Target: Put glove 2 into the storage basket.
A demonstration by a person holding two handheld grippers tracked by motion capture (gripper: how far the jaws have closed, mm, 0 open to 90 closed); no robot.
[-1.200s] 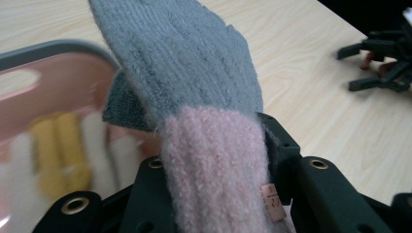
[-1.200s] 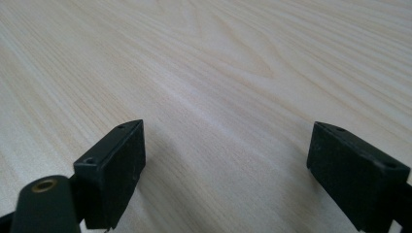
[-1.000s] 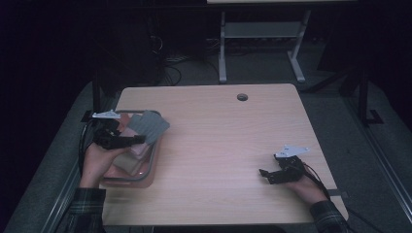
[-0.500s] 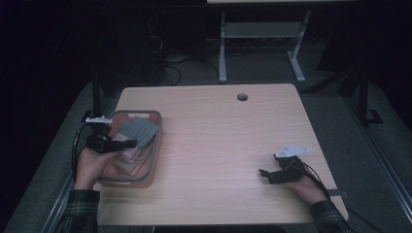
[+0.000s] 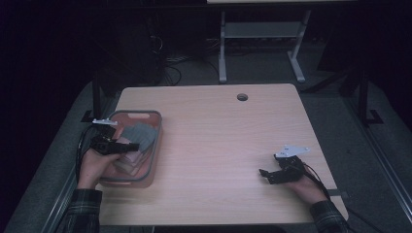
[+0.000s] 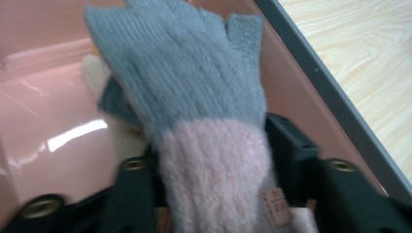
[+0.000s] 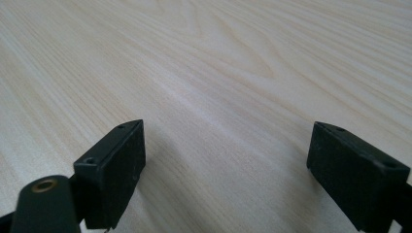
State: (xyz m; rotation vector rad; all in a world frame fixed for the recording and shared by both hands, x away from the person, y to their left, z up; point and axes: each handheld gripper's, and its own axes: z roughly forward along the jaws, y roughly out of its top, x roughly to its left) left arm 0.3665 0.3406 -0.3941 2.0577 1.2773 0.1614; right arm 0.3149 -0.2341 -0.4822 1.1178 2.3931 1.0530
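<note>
High view: a pink bin (image 5: 150,167) with a grey rim is set at the left edge of the wooden table (image 5: 218,145). The left gripper (image 5: 121,145) is held over the bin, its tip above a grey-and-pink knit glove (image 5: 138,136) lying inside on other folded fabric. The right gripper (image 5: 266,174) is rested low on the bare tabletop near the right edge, well apart from the bin.

Left gripper view: the glove (image 6: 194,97) is seen between the two black jaws, grey finger part ahead, pink cuff nearest the camera. The jaws have just been opening; whether the pads are pressed on the cuff cannot be told. The bin's pink wall (image 6: 43,121) is seen behind.

Right gripper view: the right gripper (image 7: 226,165) is recorded with jaws spread wide, nothing between them, over pale wood grain.
</note>
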